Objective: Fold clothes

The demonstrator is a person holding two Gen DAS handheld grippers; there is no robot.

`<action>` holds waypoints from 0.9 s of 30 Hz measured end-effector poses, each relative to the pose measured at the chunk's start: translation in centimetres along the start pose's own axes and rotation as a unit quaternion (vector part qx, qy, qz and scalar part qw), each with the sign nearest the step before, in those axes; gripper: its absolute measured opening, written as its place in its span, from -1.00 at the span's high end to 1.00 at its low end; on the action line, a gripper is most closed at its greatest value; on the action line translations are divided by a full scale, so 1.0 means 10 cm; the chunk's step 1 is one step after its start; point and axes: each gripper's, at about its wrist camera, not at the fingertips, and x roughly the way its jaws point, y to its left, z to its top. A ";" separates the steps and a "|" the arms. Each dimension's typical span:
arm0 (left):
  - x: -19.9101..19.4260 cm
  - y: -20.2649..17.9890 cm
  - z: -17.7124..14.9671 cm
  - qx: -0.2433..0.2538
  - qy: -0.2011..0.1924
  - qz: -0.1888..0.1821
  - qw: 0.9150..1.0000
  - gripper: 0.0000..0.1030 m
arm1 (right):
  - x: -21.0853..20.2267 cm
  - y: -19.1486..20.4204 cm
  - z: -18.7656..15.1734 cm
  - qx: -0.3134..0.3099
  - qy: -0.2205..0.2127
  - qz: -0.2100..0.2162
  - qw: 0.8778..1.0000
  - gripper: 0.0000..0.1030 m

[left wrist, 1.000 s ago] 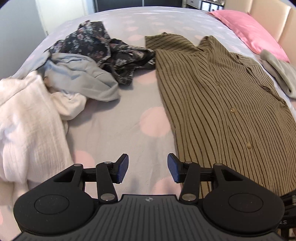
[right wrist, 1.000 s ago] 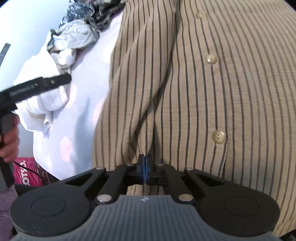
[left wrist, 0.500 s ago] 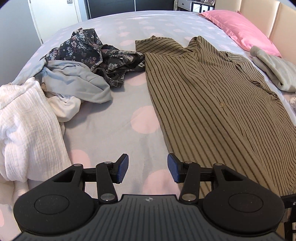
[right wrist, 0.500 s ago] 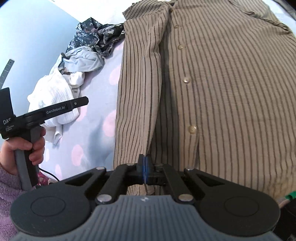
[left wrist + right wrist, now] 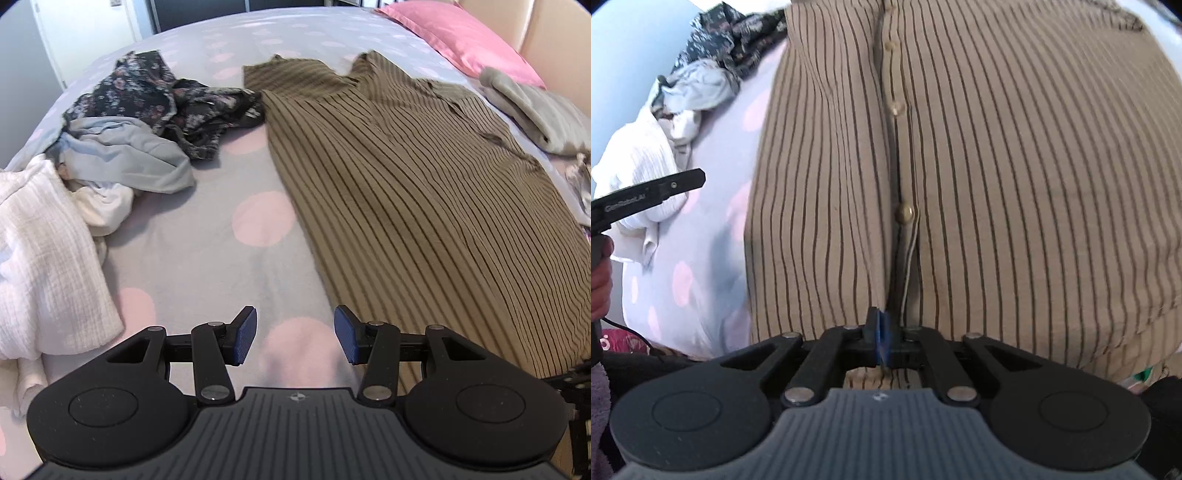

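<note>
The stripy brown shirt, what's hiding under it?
Under the stripy brown shirt you can see only the spotty bedsheet, sticking out beside it. Whatever lies beneath the shirt's middle is covered, so nobody can tell.

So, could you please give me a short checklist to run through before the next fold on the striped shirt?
1. Striped shirt spread flat on the bed: ok.
2. Shirt buttoned: ok for the buttons in view.
3. Right tool at the hem: jaws opening, fabric between the pads; hold cannot tell.
4. Left tool open and empty: ok.
5. Bare sheet left of the shirt: ok.
6. Pile of clothes off the shirt: not ok, the floral garment meets its sleeve.
</note>
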 end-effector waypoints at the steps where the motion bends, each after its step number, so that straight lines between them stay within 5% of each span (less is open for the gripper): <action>1: 0.01 -0.03 -0.02 0.005 0.004 -0.005 1.000 0.14 | 0.00 -0.03 0.00 0.007 0.001 0.005 1.000 0.88; 10: 0.14 -0.33 -0.41 0.031 0.095 -0.104 0.990 0.02 | -0.11 -0.34 0.12 0.058 -0.031 0.017 0.998 0.75; 14: 0.25 -0.49 -0.62 0.049 0.135 -0.107 0.984 0.03 | -0.04 -0.29 0.11 0.042 -0.023 0.026 0.999 0.75; 15: 0.27 -0.52 -0.66 0.055 0.143 -0.107 0.982 0.08 | -0.03 -0.28 0.12 0.040 -0.023 0.028 0.999 0.75; 17: 0.30 -0.54 -0.72 0.056 0.155 -0.105 0.981 0.64 | -0.02 -0.25 0.13 0.035 -0.026 0.031 0.999 0.75; 19: 0.34 -0.51 -0.76 0.055 0.166 -0.086 0.981 0.89 | -0.01 -0.21 0.13 0.031 -0.030 0.030 0.999 0.75; 27: 0.35 -0.39 -0.85 0.041 0.179 -0.077 0.980 1.00 | 0.03 -0.17 0.10 0.022 -0.022 0.034 0.999 0.73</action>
